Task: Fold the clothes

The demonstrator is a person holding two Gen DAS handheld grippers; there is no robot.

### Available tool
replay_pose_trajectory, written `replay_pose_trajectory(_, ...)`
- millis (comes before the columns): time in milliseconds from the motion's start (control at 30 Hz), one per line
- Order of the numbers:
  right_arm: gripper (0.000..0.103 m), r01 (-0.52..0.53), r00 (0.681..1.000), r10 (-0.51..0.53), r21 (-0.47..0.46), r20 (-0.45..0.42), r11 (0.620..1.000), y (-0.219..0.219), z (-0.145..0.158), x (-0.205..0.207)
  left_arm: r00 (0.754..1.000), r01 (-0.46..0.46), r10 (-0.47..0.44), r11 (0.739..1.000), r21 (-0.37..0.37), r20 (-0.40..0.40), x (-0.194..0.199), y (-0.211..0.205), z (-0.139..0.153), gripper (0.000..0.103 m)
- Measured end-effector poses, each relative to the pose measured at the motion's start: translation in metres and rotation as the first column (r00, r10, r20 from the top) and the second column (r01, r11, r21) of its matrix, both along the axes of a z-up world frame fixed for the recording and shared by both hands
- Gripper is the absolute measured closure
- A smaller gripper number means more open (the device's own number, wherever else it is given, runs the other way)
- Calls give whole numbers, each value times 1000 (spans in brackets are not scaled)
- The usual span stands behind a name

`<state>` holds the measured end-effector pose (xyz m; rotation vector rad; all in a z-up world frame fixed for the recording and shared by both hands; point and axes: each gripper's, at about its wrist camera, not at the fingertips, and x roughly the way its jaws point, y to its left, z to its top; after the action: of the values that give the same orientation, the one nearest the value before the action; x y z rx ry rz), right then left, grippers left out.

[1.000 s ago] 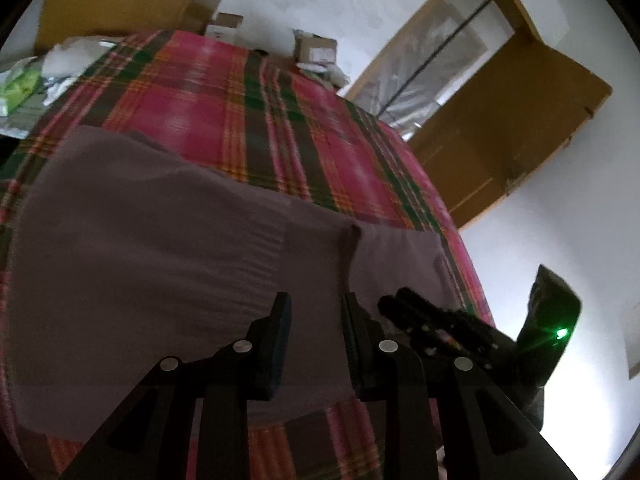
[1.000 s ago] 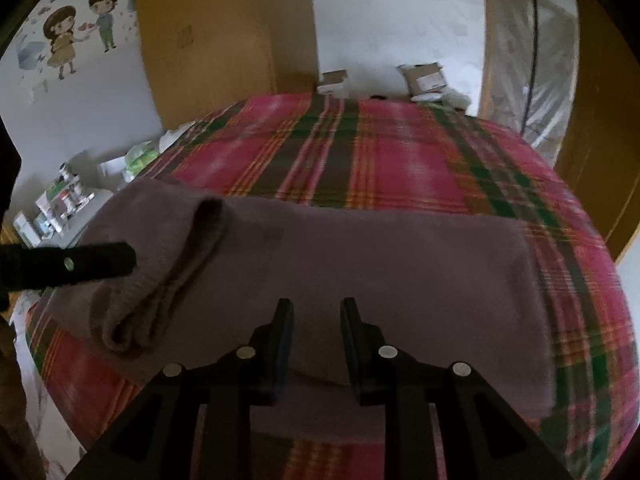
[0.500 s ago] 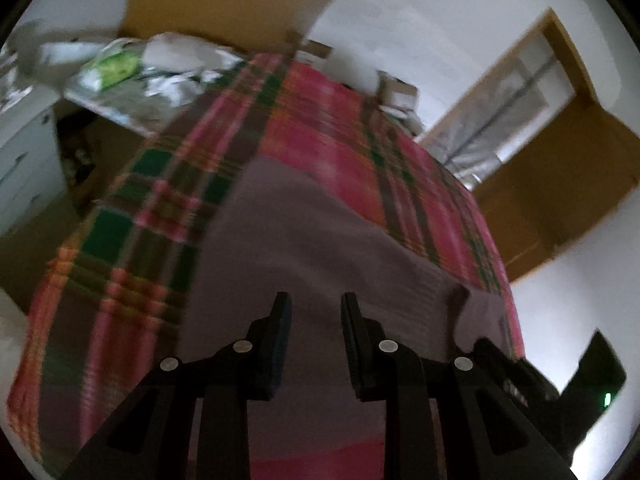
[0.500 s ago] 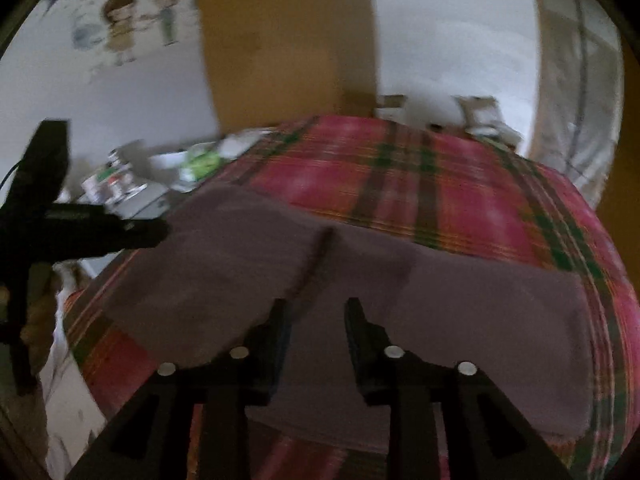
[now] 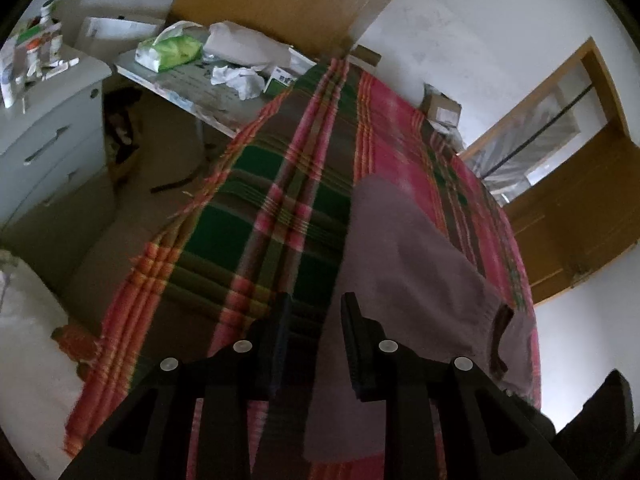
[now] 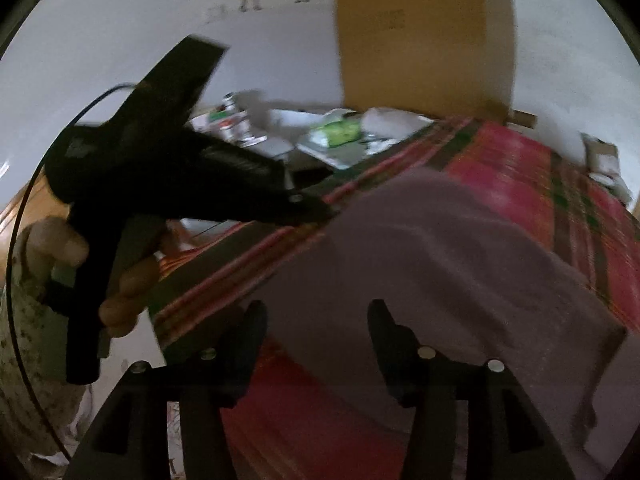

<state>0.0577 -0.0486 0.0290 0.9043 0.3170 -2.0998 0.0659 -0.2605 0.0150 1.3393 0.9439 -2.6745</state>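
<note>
A mauve knitted garment (image 5: 404,280) lies spread on the red and green plaid bedspread (image 5: 260,220). One fold stands up as a dark ridge near its right end. My left gripper (image 5: 314,320) hovers over the garment's left edge, open, nothing between its fingers. In the right wrist view the same garment (image 6: 440,264) fills the middle. My right gripper (image 6: 316,320) is wide open just above its near left part and holds nothing. A hand (image 6: 120,280) holds the left gripper (image 6: 326,210), whose tips point at the garment's far left edge.
Left of the bed are a white table (image 5: 188,92) with a green pack and crumpled paper, and a white drawer cabinet (image 5: 44,136). Cardboard boxes (image 5: 440,108) sit past the bed's far end. A wooden door (image 5: 572,216) stands on the right. The bed's left edge (image 5: 132,320) drops to the floor.
The left gripper has swung left, from the garment's middle to its left edge. The right gripper has turned left too and its fingers have opened much wider.
</note>
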Motion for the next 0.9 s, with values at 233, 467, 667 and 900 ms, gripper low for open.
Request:
replay_pose_trajectory(233, 47, -42, 999, 44, 93, -19, 995, -36, -20, 13, 999, 36, -36, 999, 12, 12, -7, -1, -2, 77)
replay_pose_trajectory(467, 47, 33, 996, -19, 164, -91, 986, -42, -27, 15, 997, 77, -77, 997, 20, 31, -27, 5, -6, 77)
replay_pose_trajectory(667, 79, 85, 989, -61, 178, -137, 980, -42, -30, 14, 994, 93, -95, 995, 25, 53, -40, 7, -10, 77)
replay_pose_trajectory(900, 85, 87, 991, -74, 125, -110, 988, -29, -29, 10, 987, 144, -148, 987, 65, 66, -60, 10, -12, 77)
